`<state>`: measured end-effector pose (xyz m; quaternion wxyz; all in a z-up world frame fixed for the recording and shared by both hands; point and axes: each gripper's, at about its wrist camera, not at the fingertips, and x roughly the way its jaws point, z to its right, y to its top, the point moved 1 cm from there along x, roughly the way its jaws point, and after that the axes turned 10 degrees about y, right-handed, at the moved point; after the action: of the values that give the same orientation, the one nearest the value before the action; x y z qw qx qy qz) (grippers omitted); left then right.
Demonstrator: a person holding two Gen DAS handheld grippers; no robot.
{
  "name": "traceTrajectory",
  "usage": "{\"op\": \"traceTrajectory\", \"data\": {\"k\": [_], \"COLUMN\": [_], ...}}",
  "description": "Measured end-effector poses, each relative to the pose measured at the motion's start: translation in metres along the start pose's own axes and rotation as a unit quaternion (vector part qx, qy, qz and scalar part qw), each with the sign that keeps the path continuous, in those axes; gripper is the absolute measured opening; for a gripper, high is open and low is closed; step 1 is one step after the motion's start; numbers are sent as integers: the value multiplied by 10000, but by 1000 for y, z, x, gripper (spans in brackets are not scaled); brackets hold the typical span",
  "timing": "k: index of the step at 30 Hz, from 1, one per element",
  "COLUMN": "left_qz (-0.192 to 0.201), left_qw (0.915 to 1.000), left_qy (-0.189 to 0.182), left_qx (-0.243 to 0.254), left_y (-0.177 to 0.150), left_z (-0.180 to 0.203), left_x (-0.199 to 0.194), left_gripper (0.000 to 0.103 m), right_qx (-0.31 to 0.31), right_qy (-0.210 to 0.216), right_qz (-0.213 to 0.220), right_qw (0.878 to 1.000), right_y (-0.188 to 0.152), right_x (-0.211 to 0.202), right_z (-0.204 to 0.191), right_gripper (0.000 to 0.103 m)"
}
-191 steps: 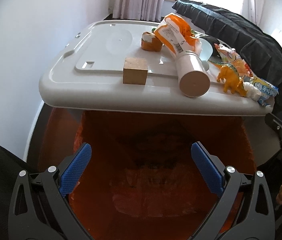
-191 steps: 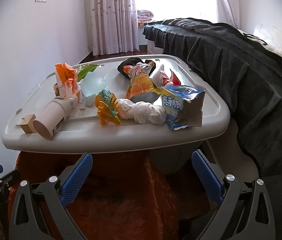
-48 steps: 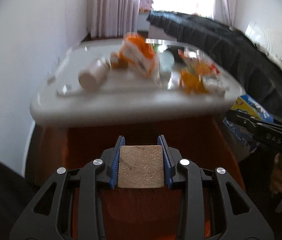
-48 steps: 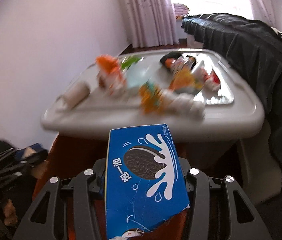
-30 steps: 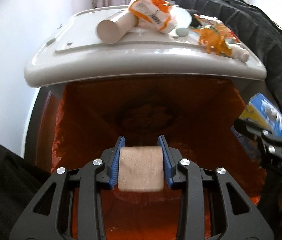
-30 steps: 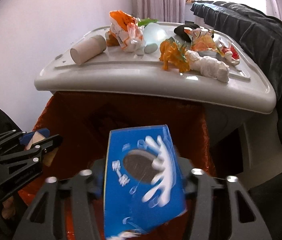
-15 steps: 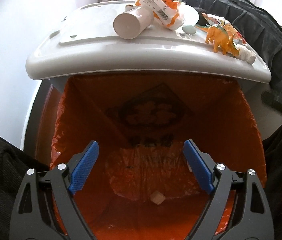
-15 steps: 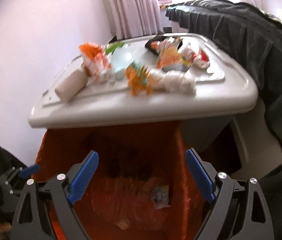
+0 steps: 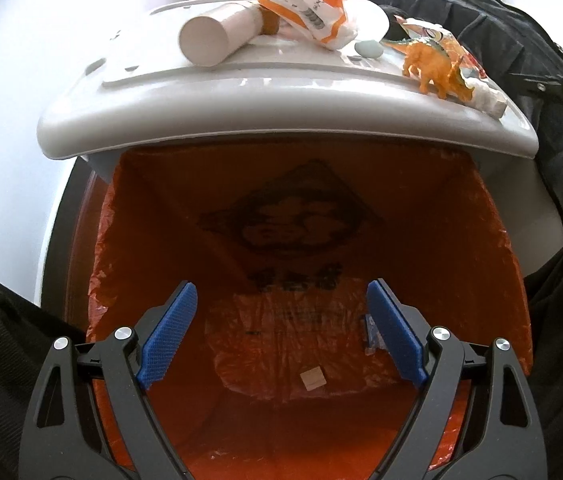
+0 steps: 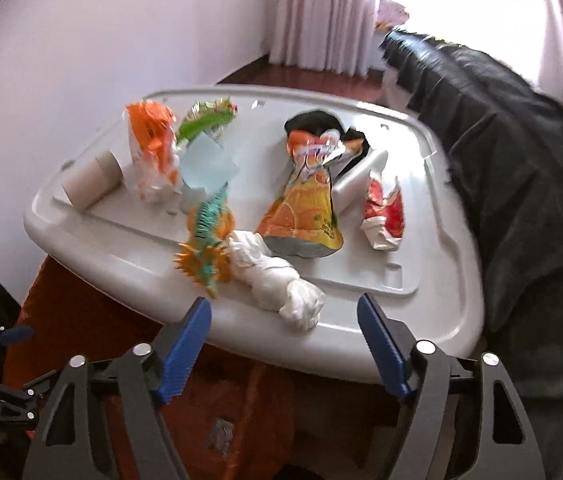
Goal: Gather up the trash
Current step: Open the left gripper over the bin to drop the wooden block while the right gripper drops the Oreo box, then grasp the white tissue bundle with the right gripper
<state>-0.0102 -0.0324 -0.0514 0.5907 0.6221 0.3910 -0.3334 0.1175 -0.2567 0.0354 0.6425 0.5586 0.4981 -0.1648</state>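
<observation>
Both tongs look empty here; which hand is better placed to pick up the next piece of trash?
Probably right. The right tongs gape open near the crumpled white tissue on the lid; the left tongs point into the orange bin bag.

My left gripper (image 9: 279, 332) shows matt black plastic arms, shiny metal screws and blue, finely ribbed pads. Below, the orange bin liner (image 9: 305, 240) is thin, crinkled, glossy film. At twelve o'clock the grey lid (image 9: 281, 100) is smooth, semi-gloss plastic. On it lie a matt cardboard tube (image 9: 217, 38), a glossy foil juice pouch (image 10: 307, 200), a crumpled white tissue wad (image 10: 277, 280) and a plastic dinosaur (image 9: 435, 68).
</observation>
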Motion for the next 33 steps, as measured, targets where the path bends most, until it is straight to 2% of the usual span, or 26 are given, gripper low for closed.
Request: {"op": "traceTrajectory", "data": {"k": [3, 5, 9, 12, 14, 16, 19, 23, 27, 30, 33], "left_qz": [2, 51, 253, 245, 194, 196, 226, 349, 497, 627, 784], "left_qw": [10000, 9999, 9995, 9993, 9994, 9995, 9995, 9992, 9987, 9980, 9967], "left_qy": [-4, -9, -145, -149, -97, -95, -115, -128, -84, 3, 164], "left_qx": [90, 131, 137, 220, 265, 246, 201, 148, 72, 78, 140], "left_y": [-1, 0, 1, 1, 1, 1, 1, 3, 11, 27, 53], "left_z": [4, 6, 8, 12, 14, 13, 12, 9, 2, -4, -10], "left_x": [1, 0, -6, -4, -2, -1, -3, -10, -20, -24, -25], "left_gripper": [85, 85, 85, 85, 85, 85, 85, 85, 85, 85, 85], "right_qx": [-378, -616, -894, -781, -639, -621, -432, -115, 597, 1044, 1044], "right_qy": [-123, -140, -114, -7, 76, -43, 104, 187, 260, 407, 456], "right_qz": [-282, -424, -692, -753, -780, -793, -783, -394, 314, 811, 948], "right_qw": [9988, 9971, 9935, 9941, 9949, 9949, 9959, 9990, 9974, 9904, 9890], "right_y": [6, 7, 10, 17, 18, 19, 14, 10, 1, -18, -30], "right_x": [19, 30, 53, 66, 71, 71, 65, 37, -2, -20, -19], "right_z": [2, -1, -5, -2, 0, 1, 3, 6, 11, -1, -21], "right_gripper": [69, 62, 60, 54, 44, 35, 31, 31, 31, 31, 31]}}
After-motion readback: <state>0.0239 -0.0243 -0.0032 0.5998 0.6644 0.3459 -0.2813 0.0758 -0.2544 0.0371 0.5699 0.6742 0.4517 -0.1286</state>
